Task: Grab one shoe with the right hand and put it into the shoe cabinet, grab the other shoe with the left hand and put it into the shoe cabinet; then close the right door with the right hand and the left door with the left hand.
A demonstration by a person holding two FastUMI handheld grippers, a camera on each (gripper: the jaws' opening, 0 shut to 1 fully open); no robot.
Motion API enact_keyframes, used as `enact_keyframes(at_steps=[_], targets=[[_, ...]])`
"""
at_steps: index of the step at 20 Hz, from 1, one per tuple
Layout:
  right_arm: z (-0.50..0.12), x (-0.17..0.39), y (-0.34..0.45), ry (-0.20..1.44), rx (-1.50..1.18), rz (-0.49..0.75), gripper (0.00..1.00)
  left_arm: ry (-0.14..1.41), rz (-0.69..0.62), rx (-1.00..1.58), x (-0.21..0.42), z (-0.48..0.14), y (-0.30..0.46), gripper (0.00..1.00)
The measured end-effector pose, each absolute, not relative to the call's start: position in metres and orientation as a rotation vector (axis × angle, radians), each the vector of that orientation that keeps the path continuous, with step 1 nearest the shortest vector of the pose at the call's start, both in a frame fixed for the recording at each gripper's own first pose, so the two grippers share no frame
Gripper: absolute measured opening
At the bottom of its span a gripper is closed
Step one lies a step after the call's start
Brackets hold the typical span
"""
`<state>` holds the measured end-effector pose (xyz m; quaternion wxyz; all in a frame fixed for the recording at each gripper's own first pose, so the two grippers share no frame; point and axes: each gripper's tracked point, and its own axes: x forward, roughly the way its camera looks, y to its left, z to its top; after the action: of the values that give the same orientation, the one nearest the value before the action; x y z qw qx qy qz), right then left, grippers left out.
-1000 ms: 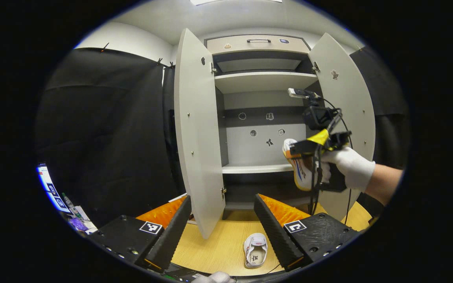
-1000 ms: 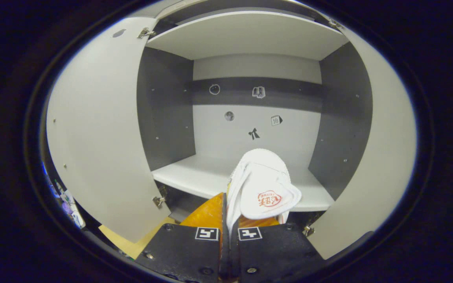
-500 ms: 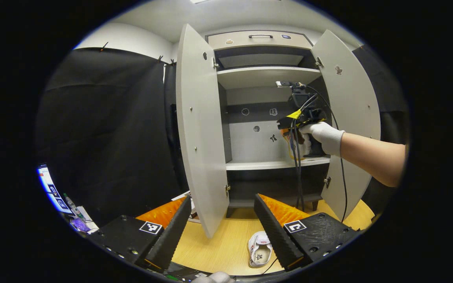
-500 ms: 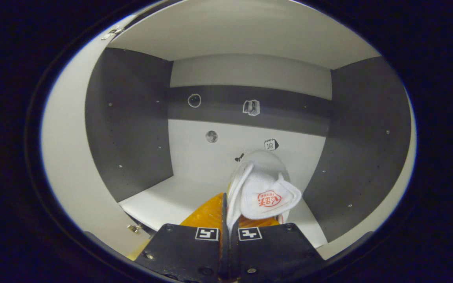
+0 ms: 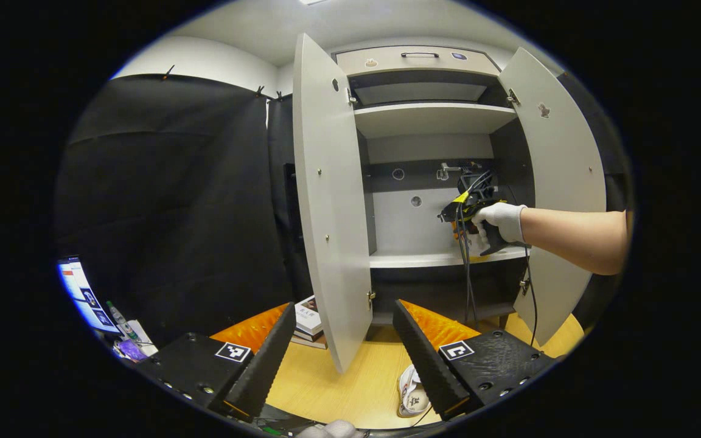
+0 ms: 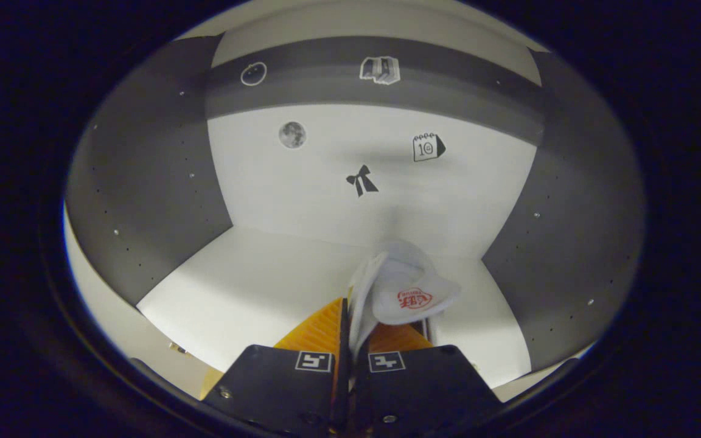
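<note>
In the right gripper view my right gripper (image 6: 353,307) is shut on a white shoe (image 6: 402,292), held over the white shelf (image 6: 253,292) deep inside the shoe cabinet. The left gripper view shows that same right gripper (image 5: 469,210) in a gloved hand (image 5: 502,220), reaching in above the middle shelf (image 5: 411,260). Both cabinet doors, left door (image 5: 326,201) and right door (image 5: 560,182), stand wide open. My left gripper (image 5: 344,322) is open and holds nothing. The other white shoe (image 5: 412,396) lies on the wooden floor, partly hidden behind the left gripper's right finger.
A stack of books (image 5: 309,319) lies on the floor left of the left door. Black cloth (image 5: 174,194) hangs to the left. A drawer (image 5: 417,59) tops the cabinet, with an upper shelf (image 5: 429,115) below it. Cables (image 5: 466,274) hang from the right gripper.
The right gripper has carried its shoe deeper into the cabinet and lower toward the shelf. The left gripper view has shifted slightly, bringing the books into sight.
</note>
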<state>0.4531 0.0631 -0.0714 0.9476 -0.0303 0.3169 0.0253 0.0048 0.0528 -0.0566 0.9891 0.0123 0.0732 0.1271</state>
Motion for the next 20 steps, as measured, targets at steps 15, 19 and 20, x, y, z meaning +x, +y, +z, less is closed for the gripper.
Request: enact_keyframes(at_steps=[15,19,20], targets=[[0.041,0.399,0.058,0.265,0.059,0.042,0.79,0.130,0.254,0.025,-0.011,-0.054,0.059,0.96],[0.086,0.339,0.057,0.104,0.024,0.052,1.00,0.124,0.239,0.034,-0.011,-0.057,0.061,0.96],[0.093,0.322,0.058,0.080,0.030,0.071,1.00,0.122,0.232,0.032,-0.012,-0.058,0.061,0.96]])
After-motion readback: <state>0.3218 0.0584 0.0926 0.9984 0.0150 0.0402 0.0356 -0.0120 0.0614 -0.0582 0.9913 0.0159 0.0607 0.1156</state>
